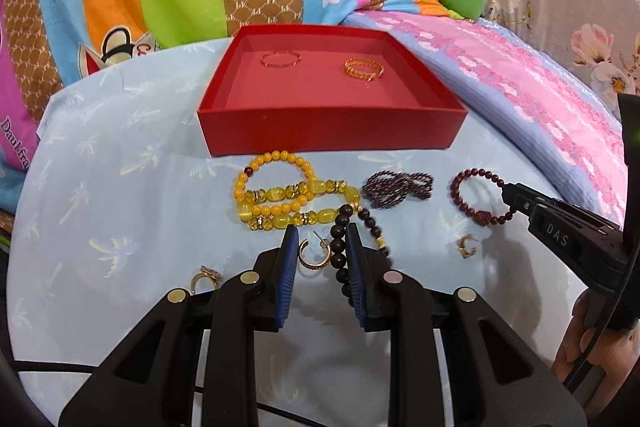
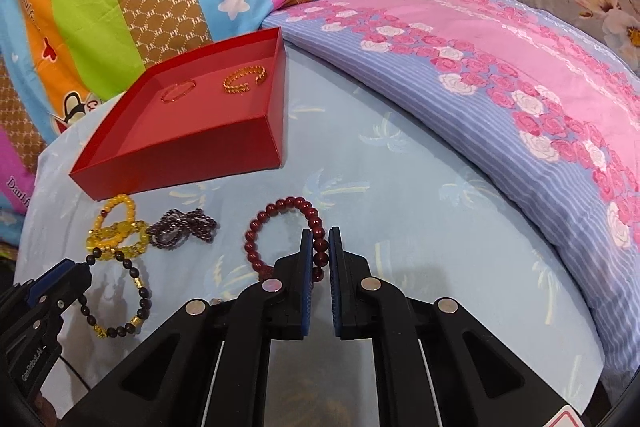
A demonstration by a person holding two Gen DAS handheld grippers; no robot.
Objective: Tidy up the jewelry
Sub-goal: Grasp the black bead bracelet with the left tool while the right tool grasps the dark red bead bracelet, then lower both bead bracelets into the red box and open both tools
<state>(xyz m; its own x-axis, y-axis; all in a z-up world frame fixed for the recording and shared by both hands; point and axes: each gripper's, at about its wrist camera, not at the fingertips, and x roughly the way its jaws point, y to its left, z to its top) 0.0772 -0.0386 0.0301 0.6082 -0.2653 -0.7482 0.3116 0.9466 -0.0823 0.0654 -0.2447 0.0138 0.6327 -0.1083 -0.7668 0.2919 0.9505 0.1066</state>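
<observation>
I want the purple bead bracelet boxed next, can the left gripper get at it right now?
Probably not yet: the left gripper is shut on the dark bead bracelet. The purple bead bracelet itself lies uncovered.

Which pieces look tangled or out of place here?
The two yellow bead bracelets lie overlapped in a heap, and the black bead bracelet crosses their right end. The purple bead strand is bunched in a knot. Nothing looks broken.
</observation>
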